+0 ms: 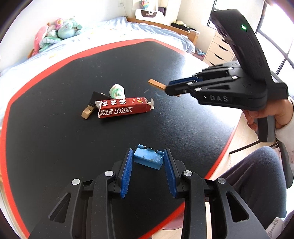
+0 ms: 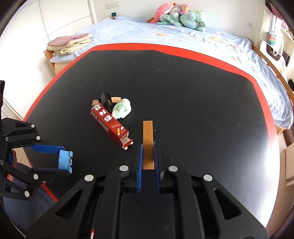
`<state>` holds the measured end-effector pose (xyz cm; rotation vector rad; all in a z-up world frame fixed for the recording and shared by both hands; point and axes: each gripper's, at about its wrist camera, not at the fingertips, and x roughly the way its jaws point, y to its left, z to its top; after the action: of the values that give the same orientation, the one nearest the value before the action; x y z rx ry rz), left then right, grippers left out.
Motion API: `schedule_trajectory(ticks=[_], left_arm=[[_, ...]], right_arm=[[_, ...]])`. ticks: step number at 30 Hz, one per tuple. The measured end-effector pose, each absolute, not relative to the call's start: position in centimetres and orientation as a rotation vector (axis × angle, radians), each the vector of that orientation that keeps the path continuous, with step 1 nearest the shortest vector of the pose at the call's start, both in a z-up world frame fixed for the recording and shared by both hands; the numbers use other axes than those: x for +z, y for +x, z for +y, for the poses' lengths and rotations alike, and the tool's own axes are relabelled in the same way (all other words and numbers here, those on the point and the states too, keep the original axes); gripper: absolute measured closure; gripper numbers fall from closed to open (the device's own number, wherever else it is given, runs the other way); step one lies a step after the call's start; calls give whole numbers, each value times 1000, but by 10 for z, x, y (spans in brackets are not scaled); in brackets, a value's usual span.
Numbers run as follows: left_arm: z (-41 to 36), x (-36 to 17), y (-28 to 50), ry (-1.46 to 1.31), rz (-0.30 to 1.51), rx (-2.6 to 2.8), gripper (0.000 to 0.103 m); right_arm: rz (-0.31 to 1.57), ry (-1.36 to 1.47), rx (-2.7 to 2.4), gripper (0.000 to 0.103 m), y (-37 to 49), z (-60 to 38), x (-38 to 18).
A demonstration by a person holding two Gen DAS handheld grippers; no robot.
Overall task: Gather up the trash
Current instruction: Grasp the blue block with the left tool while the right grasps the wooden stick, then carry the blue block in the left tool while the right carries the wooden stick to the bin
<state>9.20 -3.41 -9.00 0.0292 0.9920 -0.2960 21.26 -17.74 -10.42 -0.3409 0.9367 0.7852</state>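
Observation:
My left gripper [image 1: 147, 155] is shut on a small blue box [image 1: 148, 158], held over the near edge of the black table [image 1: 55, 147]; it also shows in the right wrist view [image 2: 65, 161]. My right gripper [image 2: 147, 152] is shut on a flat golden-brown strip [image 2: 148, 143], held above the table; in the left wrist view the strip [image 1: 156, 83] sticks out of it. A torn red carton [image 1: 121, 108], a crumpled white-green wad [image 1: 117, 92], a black piece [image 1: 96, 97] and a tan block [image 1: 86, 113] lie piled mid-table.
The table has a red border [image 2: 165, 47]. A bed with a blue sheet [image 2: 202, 40] and plush toys [image 2: 180, 16] lies beyond it. Folded towels [image 2: 69, 43] sit on the bed corner. White drawers [image 1: 218, 51] stand at the right. The person's leg [image 1: 257, 174] is near right.

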Motion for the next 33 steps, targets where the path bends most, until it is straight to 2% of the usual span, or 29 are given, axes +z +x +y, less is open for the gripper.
schedule_trajectory(ticks=[17,33], left_arm=[[-50,-54,32,3,948,-262,69],[-79,-58,-33,-14,952,-272,69]], right_arm=[[901,-264,816,92,98,-243,-57],[964,-251,851,92,0,-278,-70]])
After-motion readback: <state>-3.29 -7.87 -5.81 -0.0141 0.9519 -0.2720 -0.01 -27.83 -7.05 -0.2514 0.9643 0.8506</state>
